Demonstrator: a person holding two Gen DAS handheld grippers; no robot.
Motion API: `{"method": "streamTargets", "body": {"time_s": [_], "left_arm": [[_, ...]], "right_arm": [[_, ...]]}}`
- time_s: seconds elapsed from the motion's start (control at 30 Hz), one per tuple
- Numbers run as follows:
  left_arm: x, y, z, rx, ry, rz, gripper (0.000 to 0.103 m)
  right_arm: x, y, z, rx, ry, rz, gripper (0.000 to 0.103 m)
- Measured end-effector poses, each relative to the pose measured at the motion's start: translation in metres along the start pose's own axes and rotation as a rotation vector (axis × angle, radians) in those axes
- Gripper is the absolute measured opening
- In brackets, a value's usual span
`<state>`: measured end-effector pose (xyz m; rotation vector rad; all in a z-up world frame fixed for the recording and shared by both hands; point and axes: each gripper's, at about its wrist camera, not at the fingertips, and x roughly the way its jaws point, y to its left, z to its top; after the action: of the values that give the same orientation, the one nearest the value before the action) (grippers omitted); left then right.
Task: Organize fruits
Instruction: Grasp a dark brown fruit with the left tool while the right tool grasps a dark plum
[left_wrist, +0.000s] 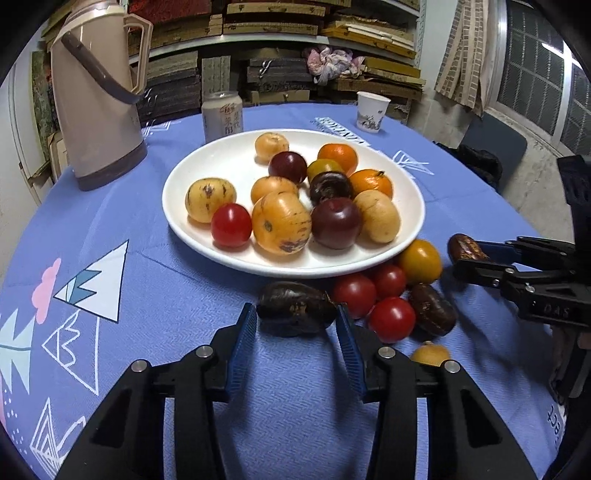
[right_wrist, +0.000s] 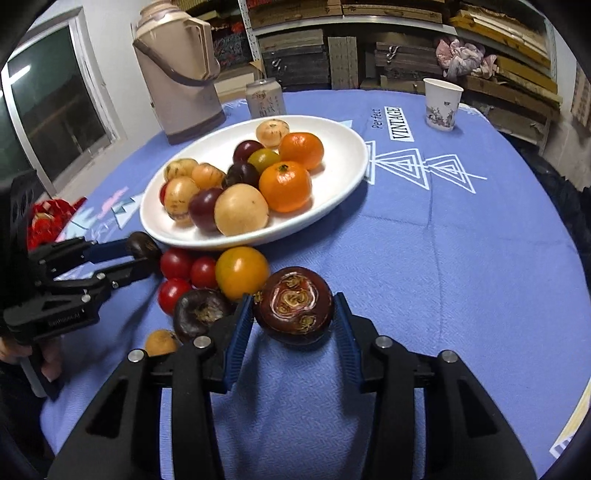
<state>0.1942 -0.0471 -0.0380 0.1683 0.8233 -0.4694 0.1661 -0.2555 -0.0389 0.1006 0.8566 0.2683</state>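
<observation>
The counter (left_wrist: 192, 295) wears a blue patterned cloth, with a tall beige thermos (left_wrist: 94, 99) at the back beside a drink can (left_wrist: 221, 114) and a paper cup (right_wrist: 441, 105). The big white plate (left_wrist: 207, 236) is loaded with oranges, yellowish fruits, dark plums and a red tomato.

Just off the plate's near rim sits a loose bunch of cherry tomatoes (left_wrist: 373, 295), a yellow tomato (right_wrist: 242, 273) and a dark water chestnut (right_wrist: 201, 314).

Only the right wrist view catches a hand (right_wrist: 44, 358) on the other handle and something red (right_wrist: 51, 218) behind it.

The left tool (left_wrist: 297, 321) is clamped on a dark water chestnut (left_wrist: 295, 308) resting on the cloth. The right tool (right_wrist: 293, 314) is pinching another chestnut (right_wrist: 295, 304), cut end up.
</observation>
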Motion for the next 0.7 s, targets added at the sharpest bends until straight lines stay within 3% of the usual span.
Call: {"method": "streamTargets", "body": {"time_s": [0.33, 0.53, 0.7], "left_arm": [[0.015, -0.008, -0.002, 0.03, 0.037, -0.002, 0.048], [0.023, -0.009, 0.0, 0.041, 0.044, -0.016, 0.057], [0.021, -0.013, -0.001, 0.061, 0.037, -0.034, 0.047]], "right_arm": [[0.002, 0.007, -0.002, -0.021, 0.003, -0.006, 0.043], [0.004, 0.01, -0.002, -0.031, 0.01, -0.015, 0.043], [0.004, 0.009, -0.003, -0.024, 0.011, -0.015, 0.043]]}}
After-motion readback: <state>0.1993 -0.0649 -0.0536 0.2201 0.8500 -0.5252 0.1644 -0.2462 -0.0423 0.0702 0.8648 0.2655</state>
